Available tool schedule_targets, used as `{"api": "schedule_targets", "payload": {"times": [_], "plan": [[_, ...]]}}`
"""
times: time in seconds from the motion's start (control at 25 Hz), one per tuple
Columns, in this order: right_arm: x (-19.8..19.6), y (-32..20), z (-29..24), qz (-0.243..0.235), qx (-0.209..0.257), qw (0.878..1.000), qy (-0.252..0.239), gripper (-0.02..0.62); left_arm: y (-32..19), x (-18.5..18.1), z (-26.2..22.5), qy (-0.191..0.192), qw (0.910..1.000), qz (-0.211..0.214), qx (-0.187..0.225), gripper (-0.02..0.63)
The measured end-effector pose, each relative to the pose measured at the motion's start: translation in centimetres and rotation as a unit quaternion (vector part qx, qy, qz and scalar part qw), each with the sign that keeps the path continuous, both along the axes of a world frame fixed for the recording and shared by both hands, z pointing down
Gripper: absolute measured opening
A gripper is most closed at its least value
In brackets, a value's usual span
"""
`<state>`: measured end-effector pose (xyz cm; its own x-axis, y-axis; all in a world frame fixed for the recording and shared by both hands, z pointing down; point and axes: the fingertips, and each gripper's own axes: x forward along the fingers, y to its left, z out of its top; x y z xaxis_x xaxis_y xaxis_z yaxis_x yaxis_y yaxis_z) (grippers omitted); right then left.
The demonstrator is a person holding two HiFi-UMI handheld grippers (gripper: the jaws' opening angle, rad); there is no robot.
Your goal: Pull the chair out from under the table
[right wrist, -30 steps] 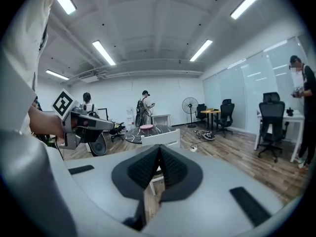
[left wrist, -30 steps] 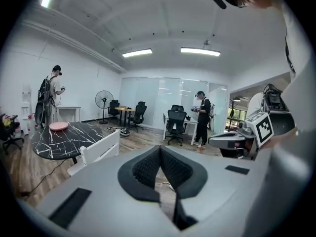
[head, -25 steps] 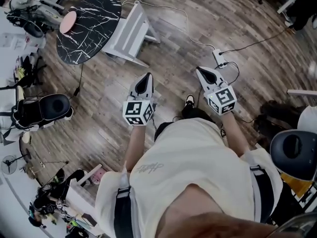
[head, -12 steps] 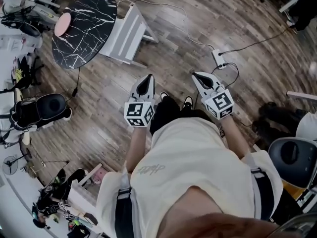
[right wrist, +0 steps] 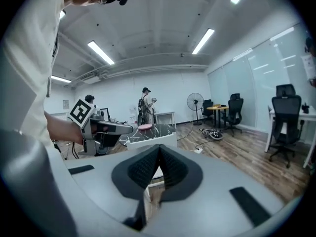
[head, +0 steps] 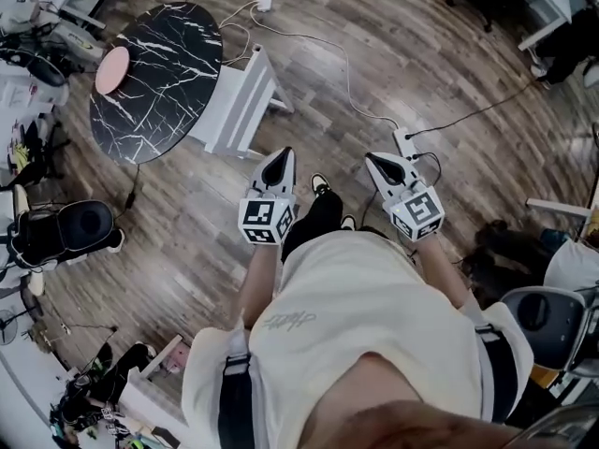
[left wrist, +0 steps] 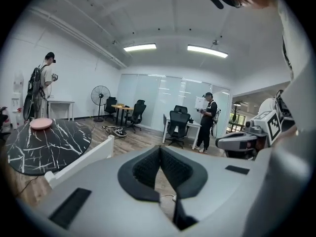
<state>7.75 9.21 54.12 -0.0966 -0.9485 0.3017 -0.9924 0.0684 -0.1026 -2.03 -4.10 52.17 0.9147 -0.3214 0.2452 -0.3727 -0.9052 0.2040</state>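
White chair (head: 240, 99) tucked against the round marble table (head: 150, 82), well ahead of both grippers. Left gripper (head: 284, 157) and right gripper (head: 374, 160) clenched, empty. Chair looks rigid and light, and should slide on the wood floor (head: 402, 45). Best hold: backrest top edge.

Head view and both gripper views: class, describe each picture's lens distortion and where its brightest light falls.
Head view: the fisheye lens curves the brown wooden plank floor, which has a pale sheen beside the white chair. Left gripper view: dark round vignette, with the long ceiling lights glowing brightest. Right gripper view: same vignette, bowed walls, and those lights slant across the top.
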Motion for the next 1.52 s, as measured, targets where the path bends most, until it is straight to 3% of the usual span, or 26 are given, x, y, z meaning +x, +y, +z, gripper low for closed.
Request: {"api": "schedule_targets", "payload": {"times": [0.12, 0.28, 0.52, 0.68, 0.8, 1.24, 1.52], "plan": [[1.5, -4.0, -1.9, -0.003, 0.008, 1.0, 0.017, 0.0, -3.5, 1.2, -0.2, 0.007, 0.9999, -0.003, 0.008, 0.017], [3.5, -8.1, -4.0, -0.013, 0.025, 0.999, 0.031, 0.0, -7.8, 2.9, 0.3, 0.029, 0.9994, -0.014, -0.011, 0.017], [3.3, -11.4, -4.3, -0.016, 0.008, 1.0, 0.004, 0.0, -11.8, 3.3, 0.2, 0.028, 0.9994, -0.02, 0.002, 0.017], [2.3, -14.1, -3.9, -0.04, 0.001, 0.999, 0.004, 0.0, -13.5, 1.9, 1.3, 0.033, 0.9978, -0.044, -0.036, 0.017], [1.7, -16.4, -4.2, -0.069, -0.004, 0.998, 0.004, 0.0, -15.1, 1.2, 1.8, 0.045, 0.9948, -0.066, -0.063, 0.017], [1.2, -25.9, -3.0, -0.191, -0.016, 0.981, 0.004, 0.0, -21.2, -2.4, 2.3, 0.027, 0.9825, -0.176, -0.054, 0.017], [-0.6, -33.0, -4.4, -0.299, 0.005, 0.954, -0.004, 0.0, -24.7, -2.5, 0.3, 0.014, 0.9717, -0.233, -0.037, 0.018]]}}
